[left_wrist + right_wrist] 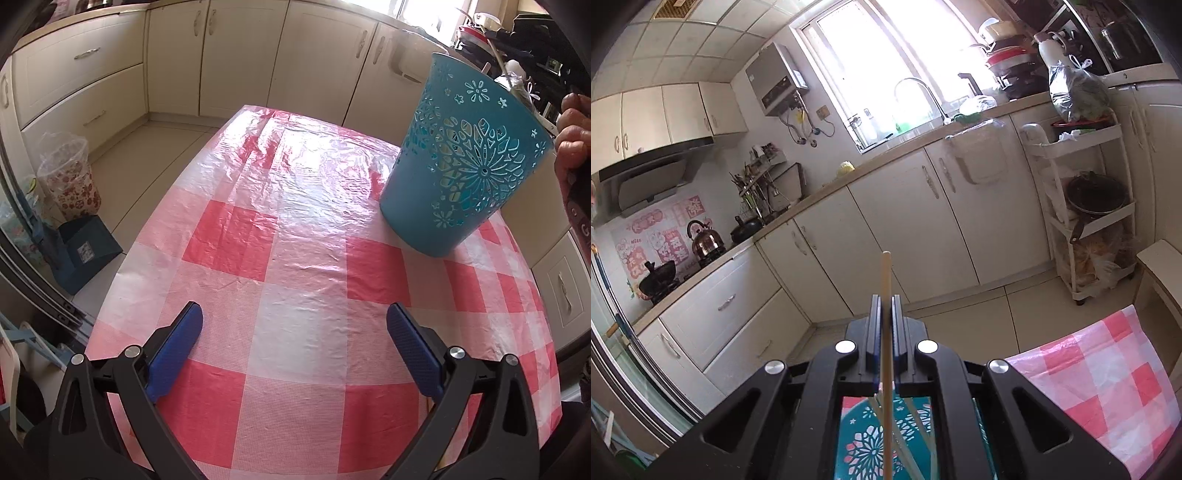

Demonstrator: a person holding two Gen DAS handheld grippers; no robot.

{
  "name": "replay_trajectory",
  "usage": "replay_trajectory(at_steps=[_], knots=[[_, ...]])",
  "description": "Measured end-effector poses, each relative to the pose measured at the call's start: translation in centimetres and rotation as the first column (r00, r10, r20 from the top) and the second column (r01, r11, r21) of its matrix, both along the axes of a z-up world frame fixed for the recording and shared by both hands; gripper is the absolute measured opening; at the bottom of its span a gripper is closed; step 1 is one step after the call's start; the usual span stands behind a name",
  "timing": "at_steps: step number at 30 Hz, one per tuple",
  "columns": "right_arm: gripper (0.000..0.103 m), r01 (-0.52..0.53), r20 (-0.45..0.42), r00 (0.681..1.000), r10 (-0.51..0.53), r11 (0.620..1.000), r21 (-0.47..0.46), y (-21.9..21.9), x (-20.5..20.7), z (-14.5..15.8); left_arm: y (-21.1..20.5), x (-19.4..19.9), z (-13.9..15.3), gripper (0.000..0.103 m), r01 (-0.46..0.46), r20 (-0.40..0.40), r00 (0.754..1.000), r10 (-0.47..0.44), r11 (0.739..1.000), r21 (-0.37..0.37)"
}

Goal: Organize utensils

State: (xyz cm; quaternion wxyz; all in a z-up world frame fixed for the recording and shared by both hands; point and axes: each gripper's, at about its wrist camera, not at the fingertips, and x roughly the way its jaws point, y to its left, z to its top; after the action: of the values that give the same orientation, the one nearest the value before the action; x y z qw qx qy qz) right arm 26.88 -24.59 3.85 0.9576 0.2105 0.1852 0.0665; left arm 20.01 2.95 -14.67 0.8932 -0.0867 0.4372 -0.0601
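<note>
A teal perforated basket (465,158) stands on the red-and-white checked tablecloth (295,229) at the right. In the right wrist view the basket (882,439) lies directly below the gripper, with other pale chopsticks inside. My right gripper (885,301) is shut on a pale wooden chopstick (886,280) that stands upright between its blue pads, its lower end reaching down into the basket. My left gripper (294,314) hovers over the near part of the table, open, with nothing between its fingers. A person's hand (572,147) shows at the right edge beside the basket.
Cream kitchen cabinets (177,62) run behind the table. A plastic-lined bin (70,173) and a blue box (86,251) sit on the floor at left. In the right wrist view a white rack (1089,206) stands at right beyond the table's corner (1108,373).
</note>
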Motion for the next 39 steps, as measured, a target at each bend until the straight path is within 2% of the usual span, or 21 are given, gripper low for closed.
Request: replay_trajectory(at_steps=[7, 12, 17, 19, 20, 22, 23, 25, 28, 30, 31, 33, 39], knots=[[0.006, -0.023, -0.004, 1.0, 0.023, 0.996, -0.087, 1.0, -0.8, -1.0, 0.0, 0.0, 0.0, 0.095, -0.001, 0.0, 1.0, 0.001, 1.0, 0.001], [0.006, -0.052, -0.017, 0.999, 0.05, 0.994, -0.097, 0.9, -1.3, -0.8, -0.1, 0.0, 0.0, 0.095, 0.0, -0.001, 1.0, 0.0, 1.0, 0.002], [0.007, -0.086, -0.012, 0.996, 0.086, 0.991, -0.104, 0.8, -4.0, -0.3, -0.1, 0.0, 0.0, 0.095, 0.0, 0.0, 1.0, 0.0, 1.0, 0.001], [0.013, -0.104, -0.003, 0.995, 0.104, 0.987, -0.121, 0.8, -6.0, -0.1, -0.1, 0.0, 0.0, 0.095, 0.0, -0.001, 1.0, 0.0, 1.0, 0.002], [0.022, -0.112, -0.002, 0.994, 0.113, 0.985, -0.128, 0.8, -7.1, 0.0, -0.1, 0.0, 0.0, 0.095, 0.0, -0.001, 1.0, 0.0, 1.0, 0.002], [0.031, -0.121, -0.01, 0.993, 0.121, 0.983, -0.137, 0.8, -9.4, -0.3, -0.1, 0.0, 0.0, 0.095, 0.0, 0.0, 1.0, 0.0, 1.0, 0.0], [0.031, -0.128, -0.021, 0.992, 0.126, 0.981, -0.143, 0.8, -10.6, -0.6, -0.1, 0.0, 0.0, 0.095, 0.0, 0.0, 1.0, 0.0, 1.0, 0.0], [0.031, -0.145, -0.061, 0.989, 0.137, 0.977, -0.154, 1.0, -12.8, -1.9, -0.1, 0.0, 0.0, 0.095, 0.0, 0.001, 1.0, 0.0, 1.0, -0.003], [0.031, -0.208, -0.21, 0.963, 0.17, 0.962, -0.177, 2.1, -15.7, -5.9, 0.0, 0.0, 0.0, 0.095, 0.0, 0.001, 1.0, 0.0, 1.0, -0.005], [0.031, -0.261, -0.319, 0.928, 0.194, 0.948, -0.184, 3.1, -16.9, -9.1, 0.0, 0.0, 0.0, 0.095, 0.0, 0.001, 1.0, 0.0, 1.0, -0.004], [0.027, -0.279, -0.364, 0.91, 0.199, 0.943, -0.183, 3.5, -17.4, -10.6, 0.0, 0.0, 0.0, 0.095, 0.0, 0.001, 1.0, 0.0, 1.0, -0.004], [0.024, -0.306, -0.434, 0.876, 0.211, 0.938, -0.162, 4.1, -17.5, -12.7, 0.0, 0.0, 0.0, 0.095, 0.0, 0.001, 1.0, 0.0, 1.0, -0.004], [0.023, -0.359, -0.485, 0.843, 0.233, 0.915, -0.183, 6.9, -17.1, -14.5, 0.0, 0.0, 0.0, 0.095, 0.0, 0.001, 1.0, 0.0, 1.0, -0.004]])
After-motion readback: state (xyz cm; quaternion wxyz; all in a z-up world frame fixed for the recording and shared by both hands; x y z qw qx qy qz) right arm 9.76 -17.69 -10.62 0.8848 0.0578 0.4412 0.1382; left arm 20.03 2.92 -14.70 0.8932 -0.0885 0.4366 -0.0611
